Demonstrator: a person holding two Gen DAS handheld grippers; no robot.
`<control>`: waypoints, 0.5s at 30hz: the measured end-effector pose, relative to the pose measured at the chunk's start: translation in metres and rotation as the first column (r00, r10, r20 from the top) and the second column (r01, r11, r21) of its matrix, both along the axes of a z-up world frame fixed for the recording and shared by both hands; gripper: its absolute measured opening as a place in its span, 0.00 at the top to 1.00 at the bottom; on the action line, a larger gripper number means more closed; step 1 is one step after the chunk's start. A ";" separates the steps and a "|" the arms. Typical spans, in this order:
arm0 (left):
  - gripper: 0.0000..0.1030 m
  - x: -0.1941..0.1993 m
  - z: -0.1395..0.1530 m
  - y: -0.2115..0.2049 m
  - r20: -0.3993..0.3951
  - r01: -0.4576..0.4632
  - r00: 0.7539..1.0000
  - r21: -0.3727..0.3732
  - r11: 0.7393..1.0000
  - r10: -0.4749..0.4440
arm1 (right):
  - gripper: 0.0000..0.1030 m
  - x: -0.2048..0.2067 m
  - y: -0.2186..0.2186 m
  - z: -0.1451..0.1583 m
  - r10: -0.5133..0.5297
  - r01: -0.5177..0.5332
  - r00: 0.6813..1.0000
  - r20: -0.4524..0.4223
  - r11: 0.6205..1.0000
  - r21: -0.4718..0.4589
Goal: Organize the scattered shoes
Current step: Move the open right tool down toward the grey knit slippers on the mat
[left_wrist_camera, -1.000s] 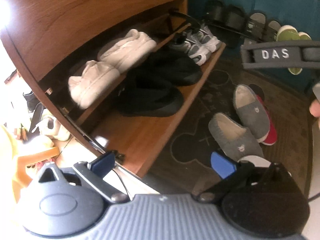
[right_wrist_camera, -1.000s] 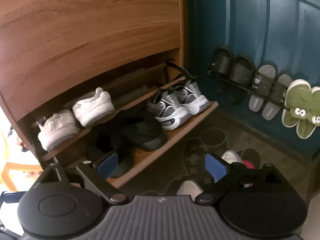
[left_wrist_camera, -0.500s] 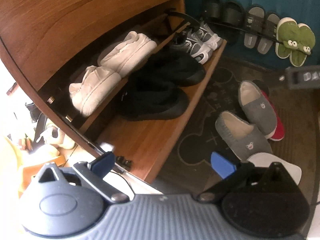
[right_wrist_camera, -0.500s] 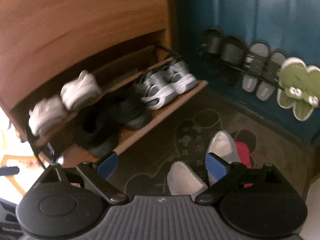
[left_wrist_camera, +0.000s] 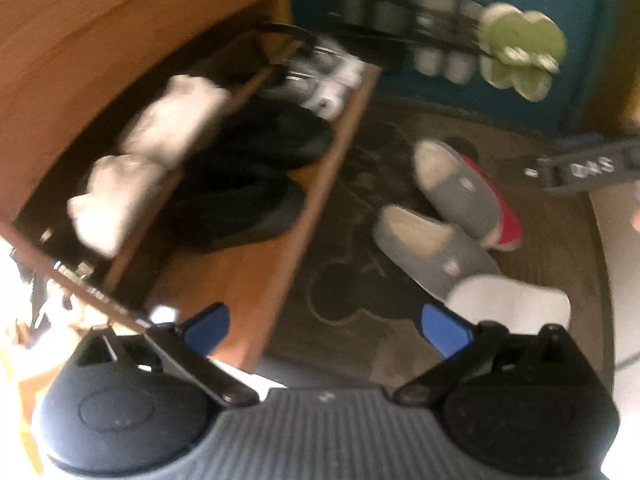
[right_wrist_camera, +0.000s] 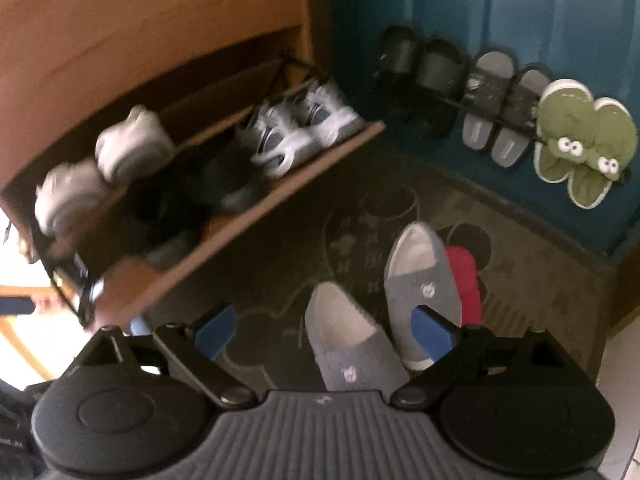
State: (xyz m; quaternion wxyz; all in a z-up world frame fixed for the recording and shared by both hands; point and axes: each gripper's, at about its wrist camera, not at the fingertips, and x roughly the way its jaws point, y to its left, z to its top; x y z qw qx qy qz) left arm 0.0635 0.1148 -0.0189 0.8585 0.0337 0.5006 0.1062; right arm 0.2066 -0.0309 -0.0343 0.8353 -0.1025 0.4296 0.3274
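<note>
two grey slippers loose on the mat

while both views were blurred, we held the left tongs [left_wrist_camera: 324, 326] and the right tongs [right_wrist_camera: 324, 332] spread and empty above the dark mat [right_wrist_camera: 532, 264]. two grey slippers [right_wrist_camera: 352, 344] lay on it side by side, the farther one against a red shoe [right_wrist_camera: 464, 280]. white [left_wrist_camera: 172, 120], black [left_wrist_camera: 240, 204] and silver pairs sat in the wooden shoe cabinet [right_wrist_camera: 280, 184] beside the mat.

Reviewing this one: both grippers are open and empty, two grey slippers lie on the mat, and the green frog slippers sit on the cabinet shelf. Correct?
Not quite. The green frog slippers hang on the rack on the blue door, not on the cabinet shelf; the right wrist view shows it. The rest holds: both grippers open and empty, two grey slippers on the mat.
</note>
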 end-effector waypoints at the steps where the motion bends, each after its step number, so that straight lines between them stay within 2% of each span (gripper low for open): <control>1: 0.00 0.000 -0.001 -0.002 -0.003 0.011 1.000 0.005 1.000 -0.011 | 0.09 -0.004 0.000 -0.004 0.023 -0.023 1.000 -0.002 1.000 -0.013; 4: 0.00 -0.003 -0.009 -0.013 -0.039 0.109 0.993 0.025 0.994 -0.108 | 0.10 -0.012 -0.001 -0.015 0.074 -0.075 0.997 -0.018 0.996 -0.050; 6: 0.00 -0.006 -0.012 -0.015 -0.041 0.152 0.987 -0.009 0.988 -0.153 | 0.10 -0.018 -0.005 -0.021 0.094 -0.095 0.995 -0.019 0.994 -0.061; 11: 0.00 -0.015 -0.020 -0.018 -0.058 0.215 0.975 -0.031 0.976 -0.216 | 0.10 -0.029 -0.021 -0.043 0.108 -0.113 0.992 -0.067 0.990 -0.083; 15: 0.00 -0.018 -0.024 -0.018 -0.069 0.237 0.968 -0.049 0.970 -0.240 | 0.10 -0.039 -0.028 -0.060 0.132 -0.139 0.989 -0.072 0.984 -0.109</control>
